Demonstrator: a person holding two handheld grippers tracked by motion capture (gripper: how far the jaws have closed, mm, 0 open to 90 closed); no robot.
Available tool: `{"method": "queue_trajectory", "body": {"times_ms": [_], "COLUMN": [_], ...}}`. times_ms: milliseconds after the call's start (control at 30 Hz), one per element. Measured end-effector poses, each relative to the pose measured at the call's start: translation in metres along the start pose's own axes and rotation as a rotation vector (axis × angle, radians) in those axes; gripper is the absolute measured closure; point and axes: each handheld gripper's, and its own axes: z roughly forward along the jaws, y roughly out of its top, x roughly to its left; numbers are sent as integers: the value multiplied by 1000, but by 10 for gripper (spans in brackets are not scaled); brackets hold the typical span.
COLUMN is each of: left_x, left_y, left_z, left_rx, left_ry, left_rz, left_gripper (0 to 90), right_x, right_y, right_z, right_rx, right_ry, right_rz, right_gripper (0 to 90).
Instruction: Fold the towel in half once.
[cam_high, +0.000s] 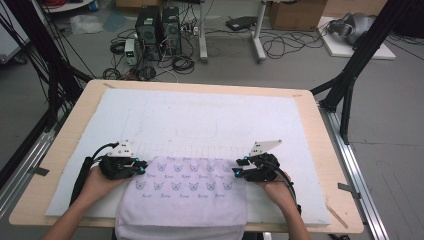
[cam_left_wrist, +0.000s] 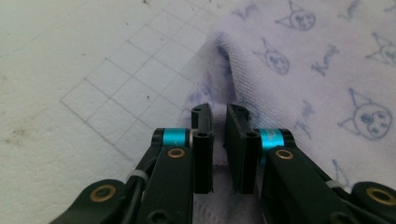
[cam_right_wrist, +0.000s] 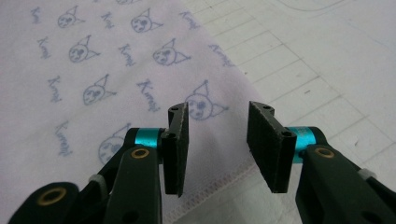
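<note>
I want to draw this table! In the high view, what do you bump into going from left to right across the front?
Person's left hand → left gripper → towel with cat faces → right gripper → person's right hand.

high view: overhead from the near side, facing forward and down, whole table (cam_high: 65, 150) plus far floor | left gripper view: very close, low over the towel (cam_left_wrist: 327, 70) at its left corner | right gripper view: very close, low over its right corner | shared: towel and white gridded mat (cam_high: 200, 115)
</note>
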Motion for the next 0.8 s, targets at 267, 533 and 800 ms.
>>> {"method": "queue_trajectory", "body": {"times_ms": [267,533,800], "left_x": [-2,38,21], "left_y": [4,6,5], "left_z": [-1,-41,-18], "left_rx": [24,-121,-43], "left_ry": [22,225,129], "left_rz": [24,-177,-92], "left_gripper": [884,811,591], "right_x": [1,0,-5], "right_y": [0,-2,0], "right_z": [12,12,0], "right_rx": [48,44,-20], "right_ry": [1,-3,-38], "right_rz": [-3,-1,8], "right_gripper": [563,564,564]}}
